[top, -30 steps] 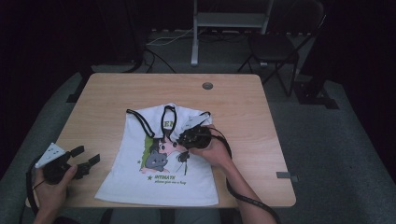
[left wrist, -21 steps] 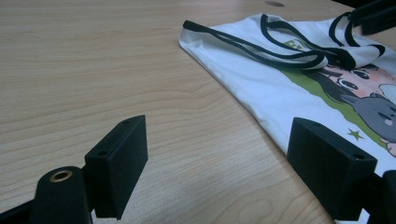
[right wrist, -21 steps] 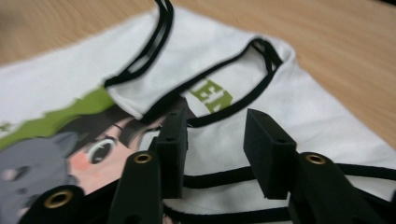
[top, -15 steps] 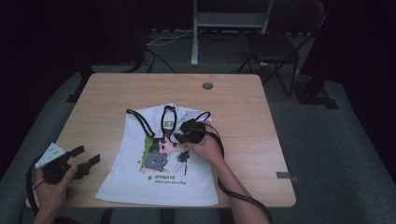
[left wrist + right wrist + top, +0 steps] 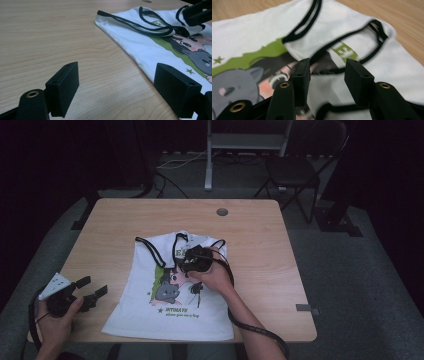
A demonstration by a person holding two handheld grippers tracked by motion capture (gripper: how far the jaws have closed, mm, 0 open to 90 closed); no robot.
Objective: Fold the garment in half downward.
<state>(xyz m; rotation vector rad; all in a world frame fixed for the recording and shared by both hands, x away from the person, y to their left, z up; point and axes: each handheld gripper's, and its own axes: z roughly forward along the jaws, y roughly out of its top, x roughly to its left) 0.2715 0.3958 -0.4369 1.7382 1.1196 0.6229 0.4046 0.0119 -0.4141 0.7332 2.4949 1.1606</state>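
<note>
While the white shirt (image 5: 172, 290) lies flat on the table (image 5: 260, 240), the right gripper (image 5: 192, 261) hovers over its neckline, jaws partly spread, and the left gripper (image 5: 87, 290) waits beside it, wide open.

- I read this as a lab or office: one plain wooden table (image 5: 125, 230) on grey carpet.
- Behind the table I see a chair (image 5: 292, 172), floor cables (image 5: 172, 165) and a metal stand (image 5: 245, 142).
</note>
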